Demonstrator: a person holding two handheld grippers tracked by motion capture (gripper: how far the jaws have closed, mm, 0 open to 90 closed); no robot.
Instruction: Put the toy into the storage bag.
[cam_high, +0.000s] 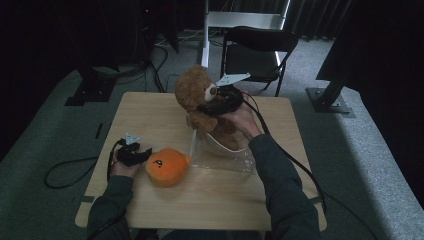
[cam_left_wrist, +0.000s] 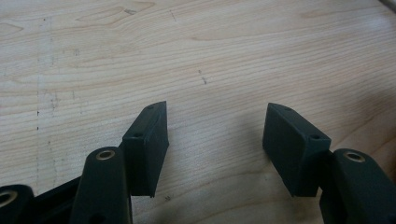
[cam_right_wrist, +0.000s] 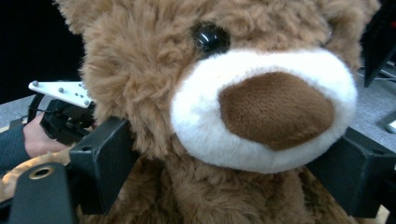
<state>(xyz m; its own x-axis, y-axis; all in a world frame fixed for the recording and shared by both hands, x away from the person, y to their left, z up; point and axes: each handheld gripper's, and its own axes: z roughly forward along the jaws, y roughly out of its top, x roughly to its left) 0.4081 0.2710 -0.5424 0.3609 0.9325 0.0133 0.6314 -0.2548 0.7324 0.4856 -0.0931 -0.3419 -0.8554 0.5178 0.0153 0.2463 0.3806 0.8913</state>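
Observation:
A brown teddy bear (cam_high: 196, 92) stands upright at the mouth of a clear plastic bag (cam_high: 225, 154) on the wooden table (cam_high: 150, 107). My right gripper (cam_high: 220, 103) is shut on the bear at neck height. In the right gripper view (cam_right_wrist: 233, 154) its black jaws press into the fur on both sides below the white muzzle of the bear (cam_right_wrist: 261, 112). My left gripper (cam_high: 134, 154) rests near the table's left edge, open, just left of an orange plush ball (cam_high: 166, 166). Between its jaws (cam_left_wrist: 215, 126) lies only bare wood.
A black folding chair (cam_high: 257, 47) stands behind the table's far edge beside a white post. Cables trail off the table's left side and over the floor. The other hand and its gripper (cam_right_wrist: 63, 116) show far off behind the bear.

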